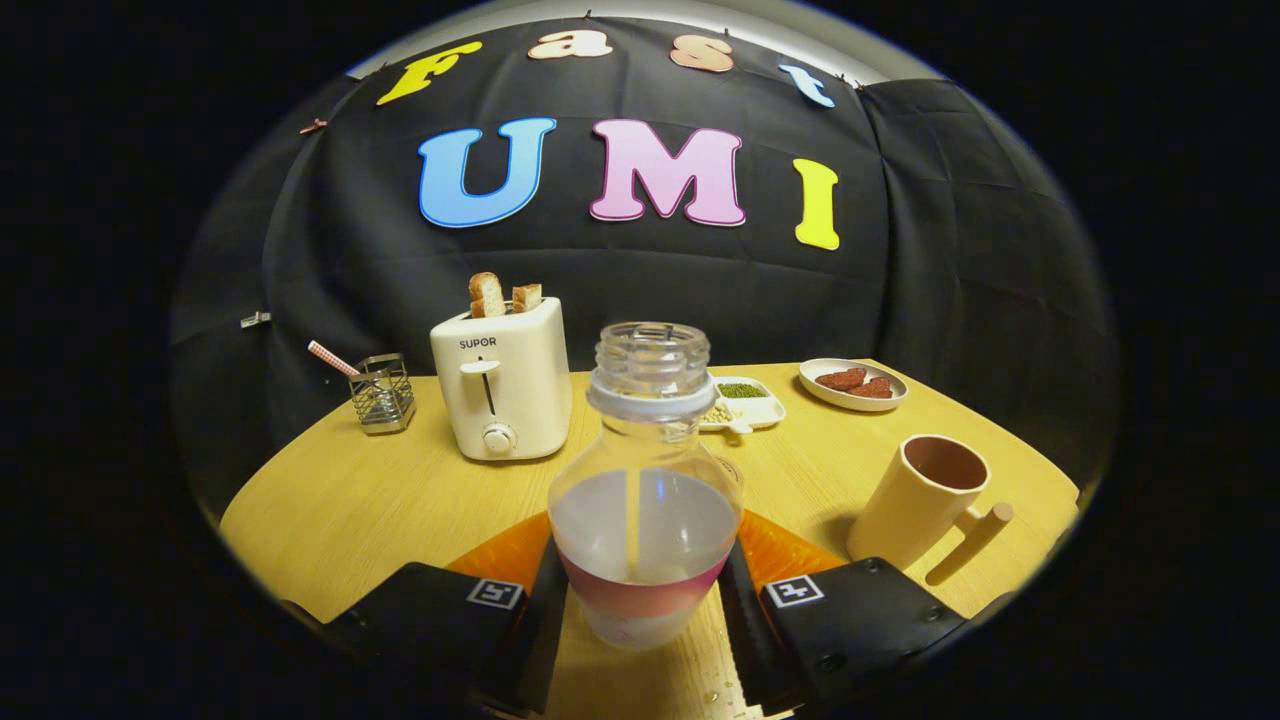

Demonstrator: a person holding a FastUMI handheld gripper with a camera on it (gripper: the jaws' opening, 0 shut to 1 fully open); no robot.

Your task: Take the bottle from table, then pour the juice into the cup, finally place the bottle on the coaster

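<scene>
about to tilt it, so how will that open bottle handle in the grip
The bottle looks like clear, stiff plastic, so it probably won't buckle between the fingers. It is uncapped and partly full, so it may slosh or spill. Its smooth round belly could slip.

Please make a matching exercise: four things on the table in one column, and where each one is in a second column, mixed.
1. bottle
2. cup
3. toaster
4. coaster

a. holds two bread slices
b. between the fingers of the gripper, cap off
c. orange, under and behind the bottle
d. right of the bottle, handle toward the camera

Pairs: 1-b, 2-d, 3-a, 4-c
</scene>
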